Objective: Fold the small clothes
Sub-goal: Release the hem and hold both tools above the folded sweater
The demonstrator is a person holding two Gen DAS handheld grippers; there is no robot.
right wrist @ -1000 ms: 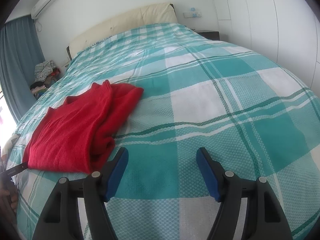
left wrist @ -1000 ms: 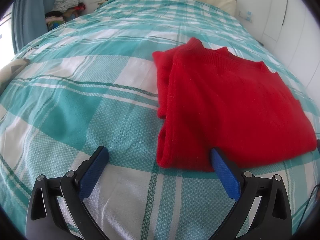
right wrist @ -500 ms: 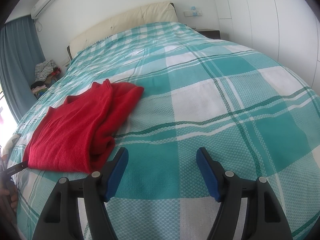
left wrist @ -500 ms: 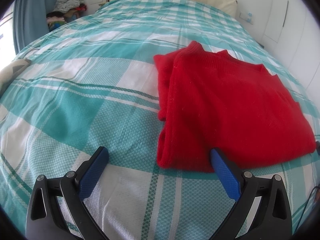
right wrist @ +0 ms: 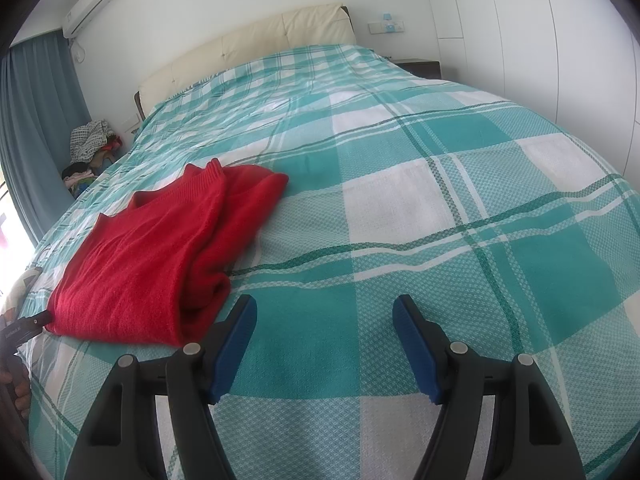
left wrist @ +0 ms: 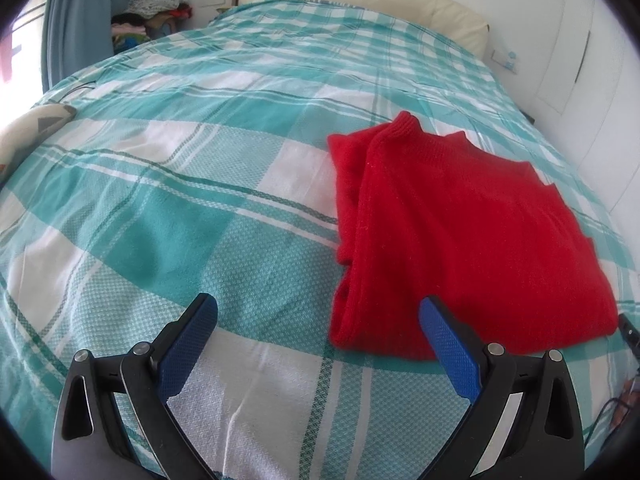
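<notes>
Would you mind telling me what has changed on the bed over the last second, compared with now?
Almost nothing. The left wrist view has shifted slightly, so the left gripper has drifted a little; nothing was gripped or released. The red sweater lies folded on the checked bedspread as before, and the right gripper has stayed open and still.

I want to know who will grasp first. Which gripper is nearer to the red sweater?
Left. The left gripper has one finger over the red sweater near edge. The right gripper is just beside its corner, over bare bedspread.
</notes>
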